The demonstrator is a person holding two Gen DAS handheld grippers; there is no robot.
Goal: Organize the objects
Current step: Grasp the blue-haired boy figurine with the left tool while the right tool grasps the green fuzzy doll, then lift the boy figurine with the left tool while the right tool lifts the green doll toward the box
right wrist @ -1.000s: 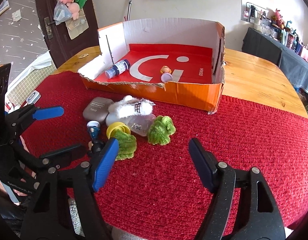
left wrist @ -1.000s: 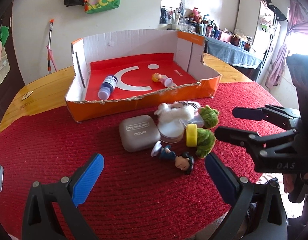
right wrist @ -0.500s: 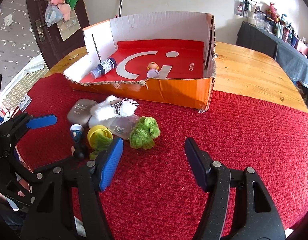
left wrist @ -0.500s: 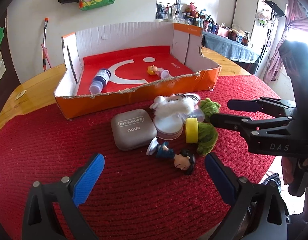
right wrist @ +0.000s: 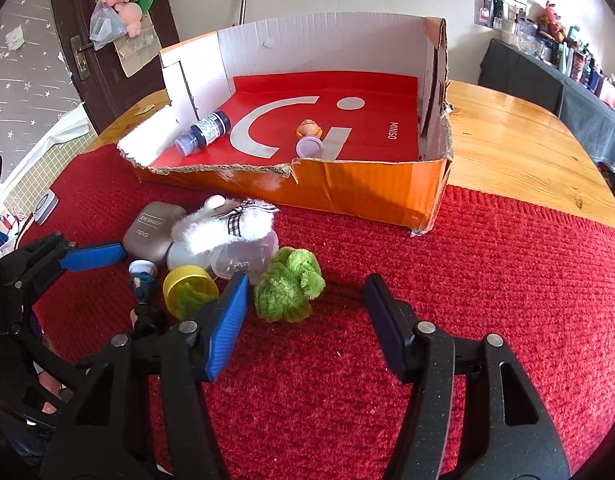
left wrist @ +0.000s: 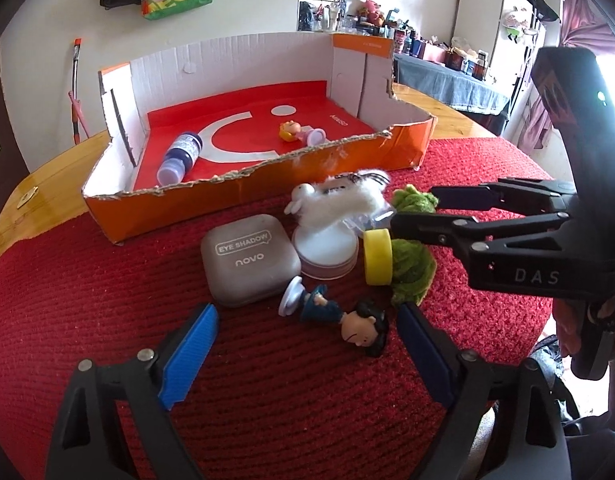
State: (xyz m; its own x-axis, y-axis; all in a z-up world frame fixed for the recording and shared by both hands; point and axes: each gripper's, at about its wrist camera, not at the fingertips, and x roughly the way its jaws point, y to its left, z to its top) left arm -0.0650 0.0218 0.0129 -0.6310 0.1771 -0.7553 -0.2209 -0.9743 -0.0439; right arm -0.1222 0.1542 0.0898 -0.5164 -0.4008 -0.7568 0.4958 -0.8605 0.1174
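Observation:
A pile lies on the red mat in front of the orange cardboard box (left wrist: pixel 243 200): a grey eye shadow case (left wrist: pixel 249 260), a white round jar (left wrist: pixel 327 250), a white fluffy toy (left wrist: pixel 343 202), a yellow cap (left wrist: pixel 377 256) on green fuzz, and a black-haired boy figurine (left wrist: pixel 339 318) lying flat. My left gripper (left wrist: pixel 307 356) is closing; the figurine lies just ahead between its fingers, untouched. My right gripper (right wrist: pixel 307 320) is also closing, with a green fuzzy toy (right wrist: pixel 289 290) between its fingertips, pads apart from it. The box holds a blue bottle (left wrist: pixel 181 152) and a small doll (left wrist: pixel 301 132).
The box has tall white walls at the back and sides and a low torn front edge (right wrist: pixel 219 168). Bare wooden table (right wrist: pixel 519 148) shows to the right of the box. A small white device (right wrist: pixel 45 204) lies at the mat's left edge. My right gripper (left wrist: pixel 435 212) reaches in over the pile.
Both pairs of jaws have narrowed. The right gripper has crept forward and down, so the green fuzzy toy now sits between its fingertips. The left hand has hardly moved.

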